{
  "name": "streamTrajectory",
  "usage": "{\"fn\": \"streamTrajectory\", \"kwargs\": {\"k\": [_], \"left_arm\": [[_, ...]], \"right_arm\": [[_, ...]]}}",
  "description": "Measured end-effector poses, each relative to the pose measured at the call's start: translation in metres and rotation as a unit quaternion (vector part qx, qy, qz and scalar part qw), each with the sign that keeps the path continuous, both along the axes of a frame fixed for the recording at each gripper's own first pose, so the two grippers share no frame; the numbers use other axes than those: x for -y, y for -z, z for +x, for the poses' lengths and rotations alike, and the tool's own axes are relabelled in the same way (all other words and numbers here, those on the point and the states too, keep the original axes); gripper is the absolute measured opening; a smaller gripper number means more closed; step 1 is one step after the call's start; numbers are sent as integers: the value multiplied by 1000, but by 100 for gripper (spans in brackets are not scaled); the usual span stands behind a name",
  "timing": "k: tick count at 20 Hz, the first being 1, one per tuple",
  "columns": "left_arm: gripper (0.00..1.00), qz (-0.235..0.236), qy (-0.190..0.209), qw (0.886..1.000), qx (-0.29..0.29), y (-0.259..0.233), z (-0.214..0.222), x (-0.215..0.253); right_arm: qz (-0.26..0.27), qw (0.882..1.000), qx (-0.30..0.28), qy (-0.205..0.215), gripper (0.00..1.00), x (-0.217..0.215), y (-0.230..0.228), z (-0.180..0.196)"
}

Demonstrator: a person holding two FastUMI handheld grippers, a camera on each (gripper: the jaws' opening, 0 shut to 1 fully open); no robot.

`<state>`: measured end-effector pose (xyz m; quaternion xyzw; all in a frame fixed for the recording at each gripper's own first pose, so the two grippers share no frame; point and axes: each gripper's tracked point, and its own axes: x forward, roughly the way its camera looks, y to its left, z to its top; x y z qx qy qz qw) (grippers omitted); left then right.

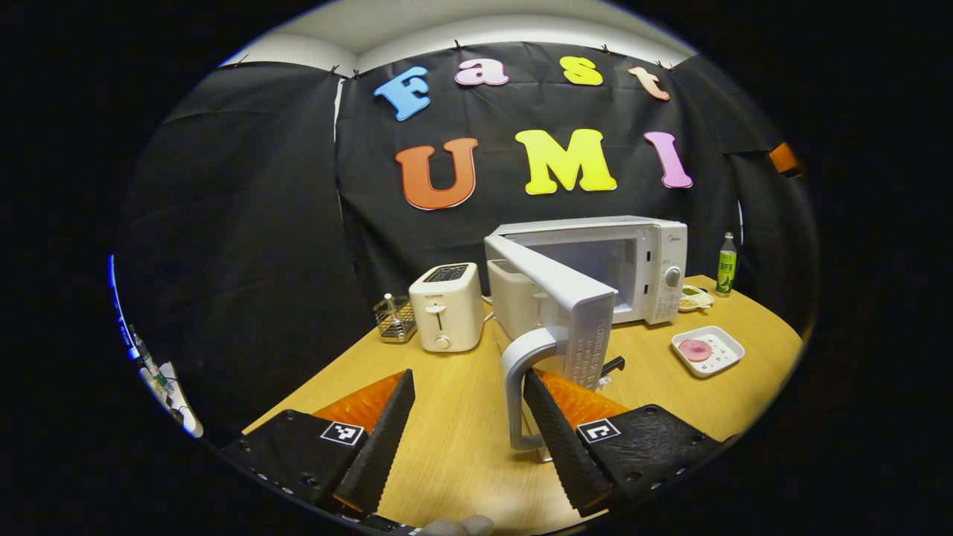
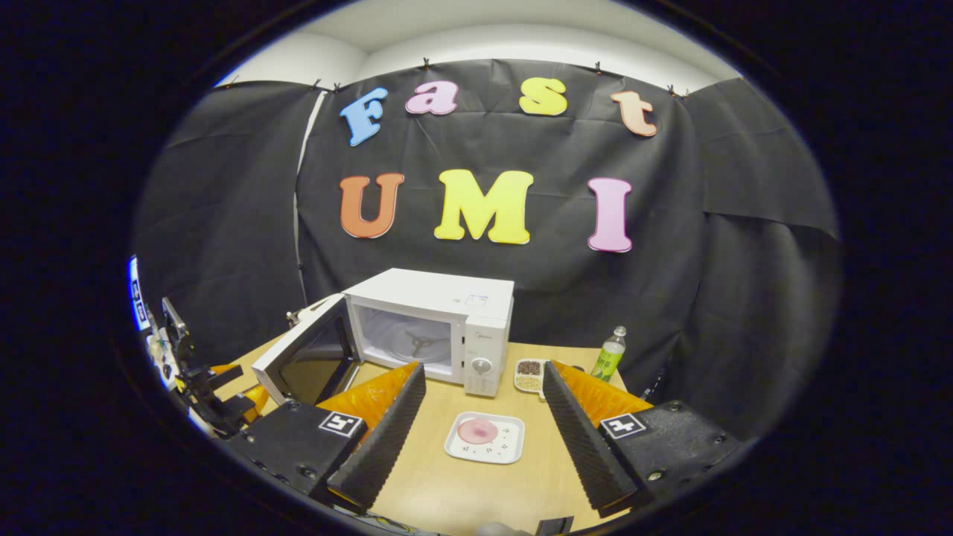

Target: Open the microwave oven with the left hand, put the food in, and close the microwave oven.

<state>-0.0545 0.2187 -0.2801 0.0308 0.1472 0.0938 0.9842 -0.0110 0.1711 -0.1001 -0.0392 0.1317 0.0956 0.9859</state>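
Observation:
The white microwave [image 1: 655, 268] stands at the back of the wooden table with its door [image 1: 573, 305] swung wide open toward me. In the left gripper view, my left gripper [image 1: 469, 381] is open, and the door's handle [image 1: 515, 387] stands just inside its right finger. A white square plate [image 2: 506, 447] carrying pink food [image 2: 477, 430] lies in front of the microwave [image 2: 439, 313]. My right gripper [image 2: 484, 370] hovers open above the table, nothing between its fingers, with the plate ahead of it. The oven cavity [image 2: 406, 339] holds no dish.
A white toaster [image 1: 447, 307] and a wire basket [image 1: 394, 318] stand left of the microwave. A green bottle [image 2: 610, 353] and a small two-part dish [image 2: 530, 376] sit to its right. The left gripper's body [image 2: 212, 398] is by the open door [image 2: 305, 361].

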Motion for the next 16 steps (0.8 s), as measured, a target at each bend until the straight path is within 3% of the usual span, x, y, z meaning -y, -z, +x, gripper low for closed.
{"fn": "streamTrajectory", "kwargs": {"k": [5, 9, 10, 11, 16], "left_arm": [[88, 18, -62, 998, -9, -4, -21, -47], [88, 24, -87, 996, -16, -13, -37, -53], [88, 24, -88, 996, -17, -16, -39, -50], [88, 22, -88, 996, -16, -21, -40, -43], [88, 8, -59, 998, 2, -58, -27, 10]], "right_arm": [[4, 1000, -15, -15, 97, 1, 17, 15], [9, 999, -31, -20, 100, 13, 38, 34], [11, 999, -38, -21, 96, 16, 45, 40], [12, 998, -49, -22, 100, 21, 56, 46], [18, 993, -119, -17, 97, 50, 126, 75]]}}
